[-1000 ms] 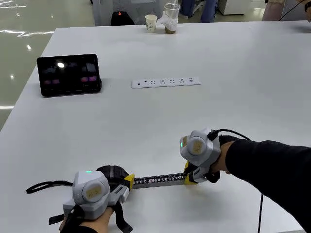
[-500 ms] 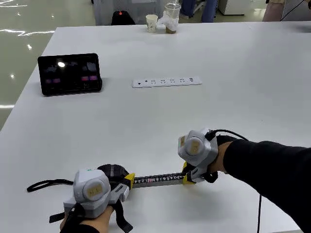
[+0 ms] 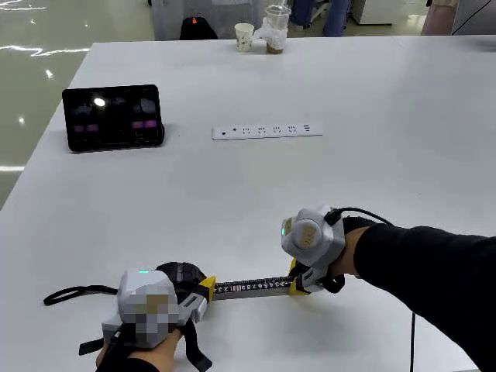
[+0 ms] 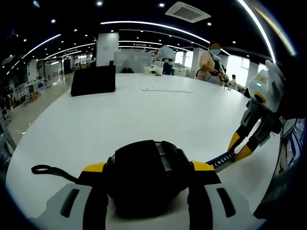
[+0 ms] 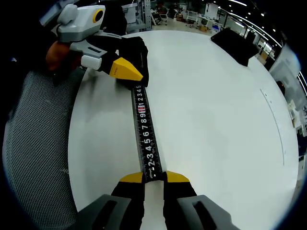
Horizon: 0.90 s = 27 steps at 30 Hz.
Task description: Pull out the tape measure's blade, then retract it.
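1. Surface: one big white table (image 3: 372, 108), matte. Its edge reads as curved in both gripper views.
2. Gear parked well away from the work:
   - A dark tablet (image 3: 113, 116) is propped upright at the left rear.
   - A white power strip (image 3: 267, 130) lies flat mid-table.
   - A paper cup (image 3: 244, 35) and a lidded clear cup (image 3: 273, 22) stand near each other at the far edge.
3. The tape measure (image 3: 180, 275) has a black case that sits on the table at the near-left, close to the front edge.
4. The left gripper (image 4: 148, 167) has its yellow-tipped jaws clamped on the case, one on each side.
5. A black strap (image 3: 70, 294) trails from the case to the left and lies in a loop on the table.
6. The blade (image 5: 144, 129) is out a short length. It runs straight from the case to the right, low over the tabletop, with its printed numbers facing up.
7. The right gripper (image 5: 153, 178) has its jaws pinched on the free end of the blade, and the yellow tips nearly meet around it.
8. A black cable (image 3: 372, 215) leaves the right gripper and runs back over the dark sleeve (image 3: 434, 271).
9. Room, head view: a glossy pale floor (image 3: 39, 46) left of the table mirrors the overhead lights.
10. Room, left gripper view:
   - It is an open-plan hall with a dark ceiling and long white light strips (image 4: 144, 24).
   - A square vent (image 4: 184, 10) is set in the ceiling.
   - A few people (image 4: 211, 62) stand past the table's far end.
11. Right gripper view: grey mesh (image 5: 33, 143) lies beside the near table edge. I can't tell what it belongs to.
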Available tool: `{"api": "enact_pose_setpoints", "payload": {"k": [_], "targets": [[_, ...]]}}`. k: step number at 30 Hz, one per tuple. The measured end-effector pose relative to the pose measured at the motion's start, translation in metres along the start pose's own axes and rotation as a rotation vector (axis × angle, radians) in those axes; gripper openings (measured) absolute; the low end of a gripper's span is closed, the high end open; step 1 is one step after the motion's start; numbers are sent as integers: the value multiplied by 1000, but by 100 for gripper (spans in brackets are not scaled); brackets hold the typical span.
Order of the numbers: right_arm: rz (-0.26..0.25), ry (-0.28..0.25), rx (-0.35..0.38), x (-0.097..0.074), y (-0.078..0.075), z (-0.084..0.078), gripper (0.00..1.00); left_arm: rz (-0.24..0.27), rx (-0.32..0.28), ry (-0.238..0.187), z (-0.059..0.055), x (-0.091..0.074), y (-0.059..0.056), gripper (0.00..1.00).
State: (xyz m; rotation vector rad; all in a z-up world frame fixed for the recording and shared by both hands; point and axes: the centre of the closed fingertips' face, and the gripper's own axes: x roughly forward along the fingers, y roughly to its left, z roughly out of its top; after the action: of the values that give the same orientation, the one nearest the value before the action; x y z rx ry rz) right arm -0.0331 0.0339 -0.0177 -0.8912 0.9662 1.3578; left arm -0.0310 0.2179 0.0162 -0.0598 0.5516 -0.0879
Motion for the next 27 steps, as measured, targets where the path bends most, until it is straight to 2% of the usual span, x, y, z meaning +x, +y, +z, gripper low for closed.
{"api": "enact_pose_setpoints", "payload": {"k": [27], "targets": [[0,-11,-4,4,2,10,11,-3,-2,7,0,-1,0,62]]}}
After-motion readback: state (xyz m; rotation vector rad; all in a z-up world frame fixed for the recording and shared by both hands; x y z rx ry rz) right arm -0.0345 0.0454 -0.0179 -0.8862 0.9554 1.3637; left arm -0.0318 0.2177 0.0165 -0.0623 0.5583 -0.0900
